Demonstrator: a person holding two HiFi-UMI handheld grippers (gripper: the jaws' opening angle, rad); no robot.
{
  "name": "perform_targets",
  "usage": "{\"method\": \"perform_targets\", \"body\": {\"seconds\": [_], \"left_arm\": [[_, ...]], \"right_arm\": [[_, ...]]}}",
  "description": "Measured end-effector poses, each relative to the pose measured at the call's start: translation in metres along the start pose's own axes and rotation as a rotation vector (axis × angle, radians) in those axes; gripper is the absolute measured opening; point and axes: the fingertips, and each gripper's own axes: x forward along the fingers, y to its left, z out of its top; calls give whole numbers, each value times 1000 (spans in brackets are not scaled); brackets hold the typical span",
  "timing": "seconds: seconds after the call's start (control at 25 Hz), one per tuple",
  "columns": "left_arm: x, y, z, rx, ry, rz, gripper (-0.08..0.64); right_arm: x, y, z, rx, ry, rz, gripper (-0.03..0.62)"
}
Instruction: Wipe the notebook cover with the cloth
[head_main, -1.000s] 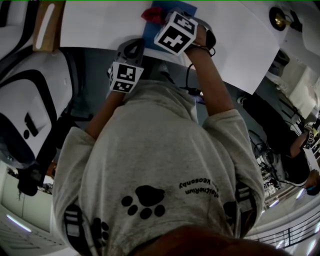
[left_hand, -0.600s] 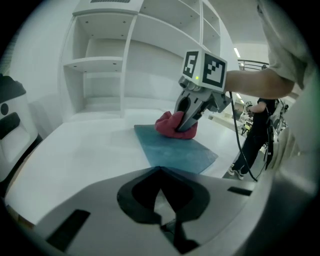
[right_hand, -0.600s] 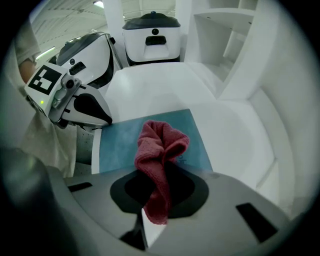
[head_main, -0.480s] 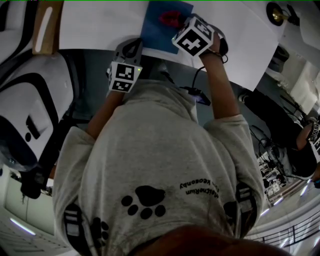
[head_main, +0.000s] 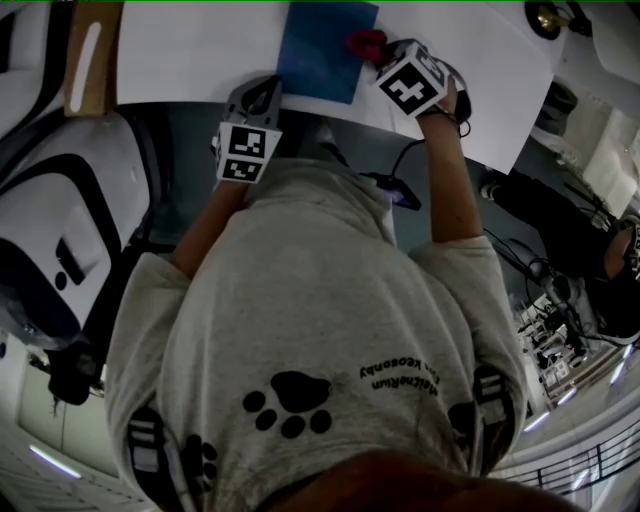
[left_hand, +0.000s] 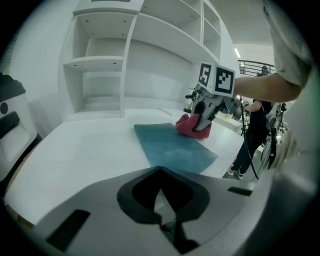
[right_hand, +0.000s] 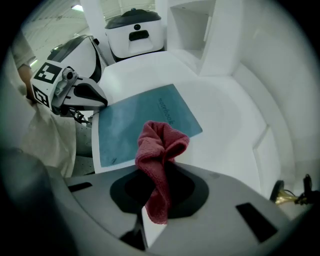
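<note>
A blue notebook (head_main: 322, 52) lies flat on the white table (head_main: 190, 50), also plain in the left gripper view (left_hand: 172, 146) and the right gripper view (right_hand: 135, 125). My right gripper (head_main: 385, 55) is shut on a red cloth (head_main: 365, 42), which bunches at the notebook's far right corner (left_hand: 192, 127) and hangs from the jaws (right_hand: 159, 150). The left gripper (head_main: 258, 100) hovers at the table's near edge, just left of the notebook, its jaws together with nothing between them (left_hand: 160, 172); from the right gripper view it shows beside the notebook (right_hand: 92, 97).
White shelving (left_hand: 120, 55) stands at the back of the table. A white and black machine (head_main: 60, 230) sits to my left, with a wooden piece (head_main: 95, 50) near it. A brass object (head_main: 545, 18) rests at the table's right end. A person (left_hand: 255, 130) stands off to the right.
My right gripper has carried the red cloth rightward across the notebook, from its left part to its right edge. The left gripper has stayed put.
</note>
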Motion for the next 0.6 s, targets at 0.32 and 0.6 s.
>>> {"method": "perform_targets", "body": {"seconds": [0.32, 0.6], "left_arm": [[3, -3, 0, 5, 3, -5, 12], [3, -4, 0, 8, 4, -8, 12]], "right_arm": [[-18, -8, -37, 132, -14, -37, 60], [-44, 11, 19, 98, -188, -15, 60]]}}
